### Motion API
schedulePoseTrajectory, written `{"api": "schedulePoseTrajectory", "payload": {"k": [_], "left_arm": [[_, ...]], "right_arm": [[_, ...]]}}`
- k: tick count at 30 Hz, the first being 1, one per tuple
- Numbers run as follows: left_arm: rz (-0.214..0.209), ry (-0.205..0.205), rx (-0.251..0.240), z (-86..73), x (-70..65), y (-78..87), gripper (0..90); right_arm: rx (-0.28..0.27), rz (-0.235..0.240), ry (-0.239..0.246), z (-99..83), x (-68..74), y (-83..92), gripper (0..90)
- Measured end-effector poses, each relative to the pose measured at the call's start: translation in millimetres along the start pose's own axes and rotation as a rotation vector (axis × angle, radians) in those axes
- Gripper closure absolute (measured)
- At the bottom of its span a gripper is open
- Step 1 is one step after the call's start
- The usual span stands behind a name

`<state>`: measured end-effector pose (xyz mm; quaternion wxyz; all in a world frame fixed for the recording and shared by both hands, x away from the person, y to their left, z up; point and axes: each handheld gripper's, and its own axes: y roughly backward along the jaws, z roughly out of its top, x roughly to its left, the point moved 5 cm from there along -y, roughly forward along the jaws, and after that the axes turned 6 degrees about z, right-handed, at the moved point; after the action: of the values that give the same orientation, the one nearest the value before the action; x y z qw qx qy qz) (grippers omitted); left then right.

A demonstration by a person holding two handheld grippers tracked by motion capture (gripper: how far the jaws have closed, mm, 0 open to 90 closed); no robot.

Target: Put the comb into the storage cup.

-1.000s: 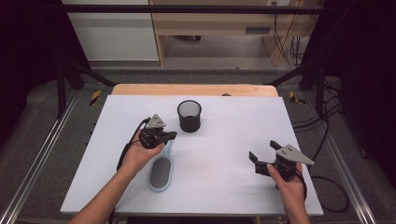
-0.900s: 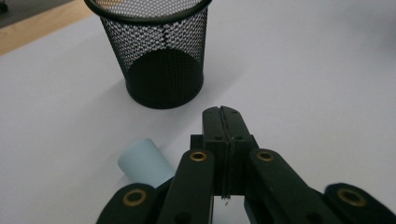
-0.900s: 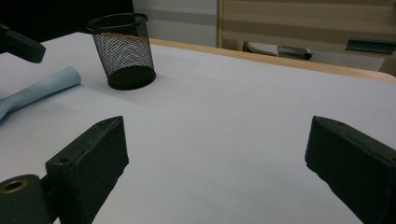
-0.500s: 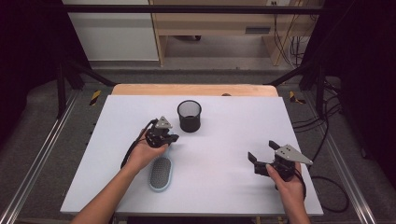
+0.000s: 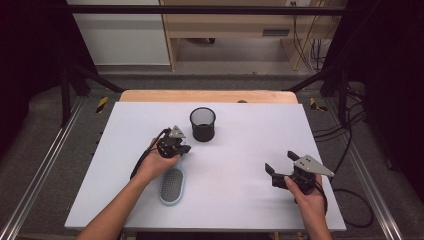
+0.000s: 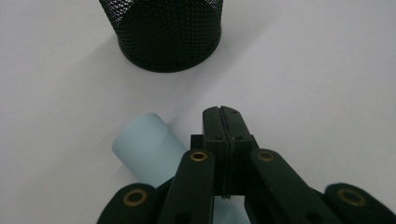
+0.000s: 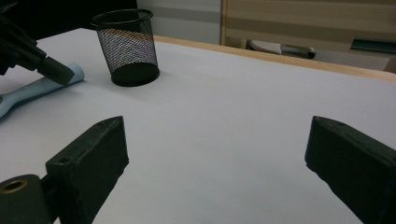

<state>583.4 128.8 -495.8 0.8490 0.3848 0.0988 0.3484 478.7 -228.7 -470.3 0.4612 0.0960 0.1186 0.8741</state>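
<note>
A light-blue hairbrush (image 5: pixel 172 186) lies on the white table (image 5: pixel 240 150), its bristle head toward the person and its handle (image 6: pixel 144 144) pointing at a black mesh cup (image 5: pixel 203 124). My left gripper (image 5: pixel 184 148) is low over the handle's far end. Its jaws are shut pad to pad with nothing between them (image 6: pixel 222 112), and the handle lies just to their left and beneath. My right gripper (image 5: pixel 280 161) hovers at the table's right, jaws wide open and empty (image 7: pixel 217 126). From that side I see the cup (image 7: pixel 128 46), the handle (image 7: pixel 42 86) and the left gripper's tip (image 7: pixel 56 70).
A wooden edge (image 5: pixel 207 96) borders the table's far side. Metal frame rails (image 5: pixel 40 170) run along both sides. Black cables (image 5: pixel 350 200) trail off the right edge. Bare white tabletop (image 5: pixel 235 170) lies between the two grippers.
My left gripper has sunk toward the table and shifted a little right, onto the handle's end near the cup. Its jaws stay shut. The right gripper has not moved.
</note>
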Motion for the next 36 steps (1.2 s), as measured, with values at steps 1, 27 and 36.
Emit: {"api": "schedulePoseTrajectory", "payload": {"k": [1, 27, 36], "left_arm": [[-0.001, -0.008, 0.005, -0.2, -0.6, -0.6, 89.8], [0.013, -0.044, 0.046, -2.3, -1.9, -7.7, 89.8], [0.016, -0.055, 0.054, -2.4, -1.2, -7.1, 89.9]], "right_arm": [[0.0, 0.0, 0.0, 0.0, 0.1, 0.0, 5.9], [0.003, 0.003, 0.002, -0.3, 0.6, 0.1, 5.9], [0.005, 0.005, 0.0, -0.5, 1.2, -0.1, 5.9]]}}
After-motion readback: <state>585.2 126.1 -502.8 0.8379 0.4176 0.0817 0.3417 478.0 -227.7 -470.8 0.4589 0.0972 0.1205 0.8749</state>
